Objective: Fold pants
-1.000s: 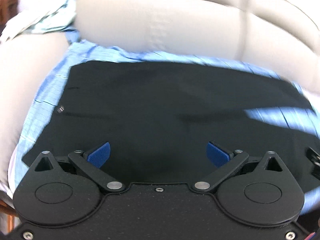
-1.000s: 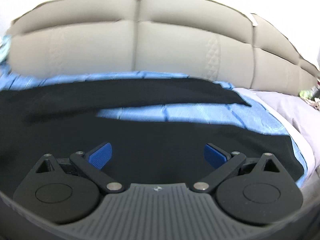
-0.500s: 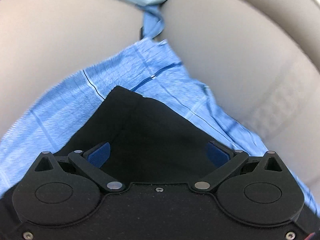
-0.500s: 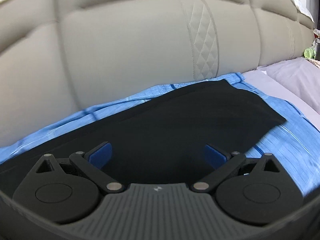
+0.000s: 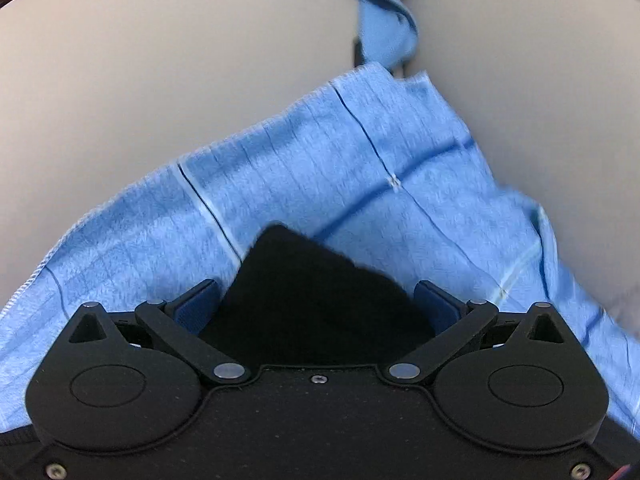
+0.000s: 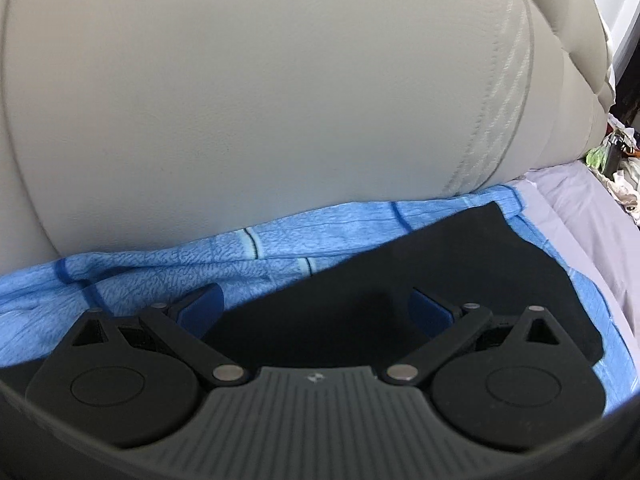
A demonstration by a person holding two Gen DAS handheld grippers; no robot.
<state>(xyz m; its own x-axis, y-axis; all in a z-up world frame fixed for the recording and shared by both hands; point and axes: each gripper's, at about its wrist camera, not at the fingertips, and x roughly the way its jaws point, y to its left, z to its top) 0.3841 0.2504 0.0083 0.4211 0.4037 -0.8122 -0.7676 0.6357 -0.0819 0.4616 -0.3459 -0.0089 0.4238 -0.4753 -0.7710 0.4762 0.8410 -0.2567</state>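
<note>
Black pants lie flat on a blue checked cloth spread over a beige sofa seat. In the left wrist view a corner of the pants (image 5: 312,300) pokes up between the blue pads of my left gripper (image 5: 318,300), which is open and held low over it. In the right wrist view the far edge and end of a pant leg (image 6: 460,264) run across under my right gripper (image 6: 316,304), also open, with the fabric edge passing between its fingers. Neither gripper holds anything.
The blue checked cloth (image 5: 360,184) reaches past the pants on all visible sides. Beige cushions (image 5: 160,80) rise close behind the left gripper, and the sofa backrest (image 6: 260,100) stands just ahead of the right one. A lilac sheet (image 6: 592,216) and clutter lie far right.
Both grippers have moved forward and down from a wide view of the spread pants. The left now sits at a pants corner, the right at the far leg edge near the backrest.
</note>
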